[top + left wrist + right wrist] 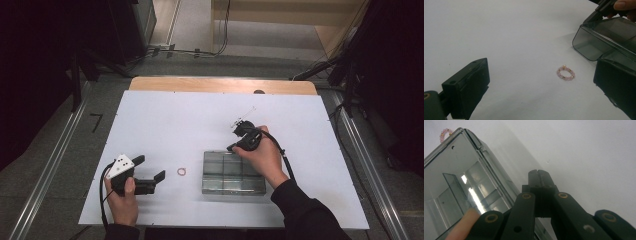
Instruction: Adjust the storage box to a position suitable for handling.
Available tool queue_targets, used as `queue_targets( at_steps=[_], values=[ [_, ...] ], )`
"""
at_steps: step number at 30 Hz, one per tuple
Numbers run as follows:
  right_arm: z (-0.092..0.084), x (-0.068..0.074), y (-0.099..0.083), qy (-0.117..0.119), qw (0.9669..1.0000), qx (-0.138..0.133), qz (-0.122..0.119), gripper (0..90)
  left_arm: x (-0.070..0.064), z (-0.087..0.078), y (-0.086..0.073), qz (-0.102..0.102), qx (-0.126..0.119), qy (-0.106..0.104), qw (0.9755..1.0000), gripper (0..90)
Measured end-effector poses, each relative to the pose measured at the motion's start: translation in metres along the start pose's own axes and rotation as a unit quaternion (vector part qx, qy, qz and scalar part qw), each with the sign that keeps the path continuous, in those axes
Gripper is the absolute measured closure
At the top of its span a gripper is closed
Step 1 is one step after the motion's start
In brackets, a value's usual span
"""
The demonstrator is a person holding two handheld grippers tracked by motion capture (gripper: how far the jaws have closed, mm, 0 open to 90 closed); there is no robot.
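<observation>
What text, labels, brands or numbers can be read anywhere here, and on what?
None can be read.
The clear box, the bead bracelet, the white table, the left gripper and the right gripper all look unmarked.

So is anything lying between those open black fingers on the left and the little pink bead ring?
Nothing visible: bare white table lies between the left gripper and the pink beaded ring.
</observation>
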State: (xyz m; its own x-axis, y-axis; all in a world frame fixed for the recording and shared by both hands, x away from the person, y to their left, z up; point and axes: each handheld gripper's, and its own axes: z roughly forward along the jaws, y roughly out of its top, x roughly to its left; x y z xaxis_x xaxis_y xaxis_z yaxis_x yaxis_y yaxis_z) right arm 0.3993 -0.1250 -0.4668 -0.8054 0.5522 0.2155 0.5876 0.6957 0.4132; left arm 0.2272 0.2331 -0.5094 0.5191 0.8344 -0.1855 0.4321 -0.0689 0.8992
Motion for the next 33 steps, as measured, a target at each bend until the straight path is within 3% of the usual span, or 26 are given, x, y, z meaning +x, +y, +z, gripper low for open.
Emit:
queue_targets(
  at_steps=[5,6,7,12,14,17,19,23,25,33],
  values=[
    [-0.003,0.0,-0.003,-0.006,0.9998,-0.018,0.006,88.3,0.0,0.0,0.0,0.001,0.001,0.001,1.0,0.5],
    [-0.004,0.0,-0.004,-0.009,0.9996,-0.025,0.01,86.4,0.0,0.0,0.0,0.001,0.001,0.001,1.0,0.5],
    [-0.007,-0.002,-0.006,-0.014,0.9989,-0.041,0.019,77.5,0.0,0.0,0.0,0.002,0.001,0.001,1.0,0.5],
    [-0.014,-0.004,-0.012,-0.025,0.9969,-0.069,0.03,67.4,-0.001,0.0,0.0,0.003,0.002,0.002,1.0,0.6],
    [-0.021,-0.006,-0.018,-0.026,0.9944,-0.096,0.036,56.2,-0.001,0.0,0.0,0.003,0.002,0.002,1.0,0.5],
    [-0.026,-0.007,-0.022,-0.018,0.9931,-0.11,0.036,50.5,-0.001,0.001,0.0,0.003,0.003,0.002,1.0,0.5],
    [-0.032,-0.006,-0.027,-0.008,0.9908,-0.131,0.035,40.2,-0.001,0.001,0.0,0.003,0.004,0.002,1.0,0.5],
    [-0.038,-0.004,-0.033,-0.005,0.9878,-0.153,0.031,31.9,-0.001,0.001,0.0,0.004,0.005,0.002,1.0,0.5],
    [-0.044,-0.004,-0.039,0.006,0.9838,-0.177,0.03,24.8,-0.001,0.001,0.0,0.004,0.005,0.002,1.0,0.6],
    [-0.059,-0.001,-0.055,0.01,0.9763,-0.215,0.022,9.2,-0.002,0.001,0.0,0.006,0.007,0.003,1.0,0.5]
  ],
)
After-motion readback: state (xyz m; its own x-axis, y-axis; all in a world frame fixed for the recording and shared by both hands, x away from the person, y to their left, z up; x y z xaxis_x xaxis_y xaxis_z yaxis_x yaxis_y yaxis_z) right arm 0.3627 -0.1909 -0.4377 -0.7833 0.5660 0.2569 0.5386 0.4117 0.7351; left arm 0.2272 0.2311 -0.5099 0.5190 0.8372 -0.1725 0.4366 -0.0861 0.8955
